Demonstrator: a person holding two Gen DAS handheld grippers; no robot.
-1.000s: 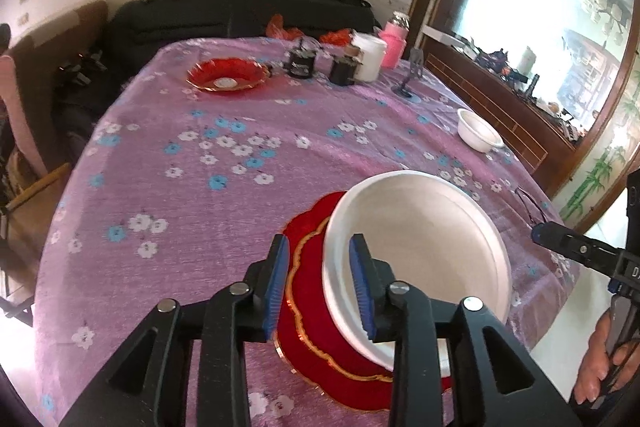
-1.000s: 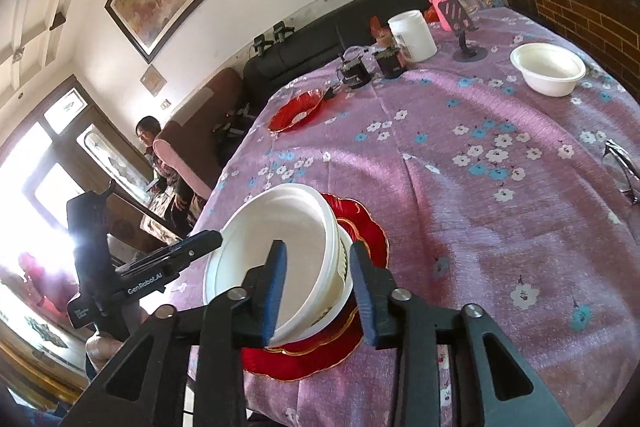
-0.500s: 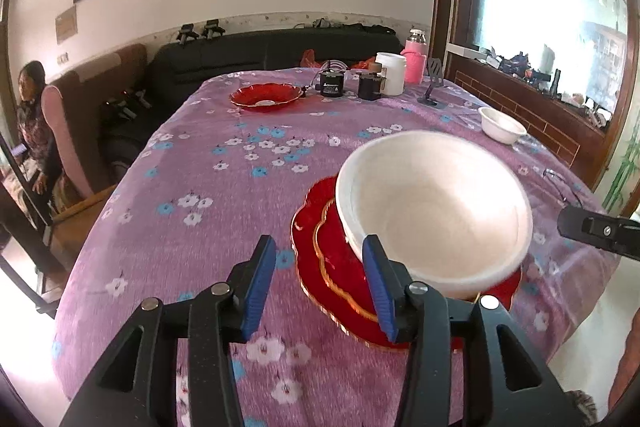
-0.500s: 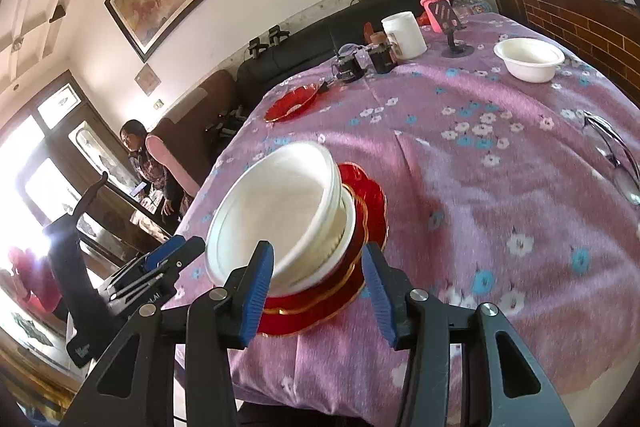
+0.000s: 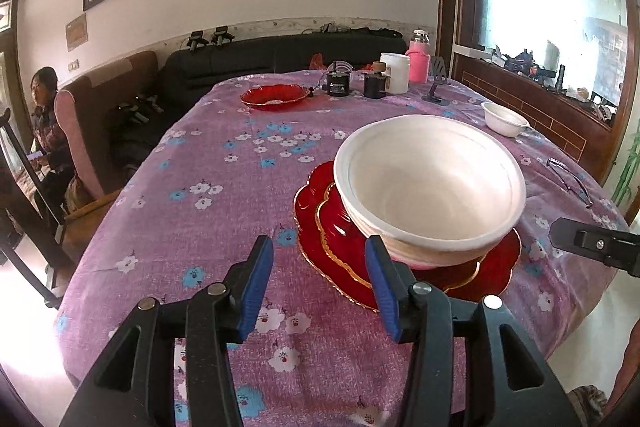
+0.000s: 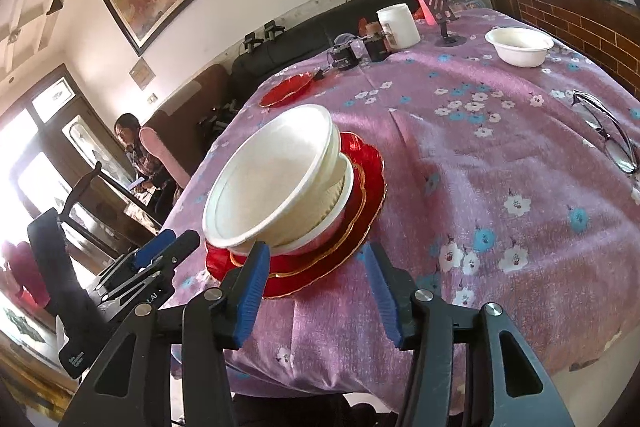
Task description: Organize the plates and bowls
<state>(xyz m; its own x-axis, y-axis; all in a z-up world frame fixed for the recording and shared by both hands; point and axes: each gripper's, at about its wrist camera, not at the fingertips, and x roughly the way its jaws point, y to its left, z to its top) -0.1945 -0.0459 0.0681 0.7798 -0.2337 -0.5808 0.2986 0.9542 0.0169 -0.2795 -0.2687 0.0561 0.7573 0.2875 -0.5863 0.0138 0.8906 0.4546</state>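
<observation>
Both the left gripper (image 5: 318, 281) and right gripper (image 6: 316, 287) stand wide and empty just short of the nested white bowls (image 6: 276, 187), which sit tilted on stacked red plates (image 6: 360, 219) and could slide off if bumped.

There were three white round bowls (image 6: 276, 183), three red gold-rimmed scalloped plates (image 5: 332, 227), one white jar (image 5: 394, 73) and one pink bottle (image 5: 419, 61).
</observation>
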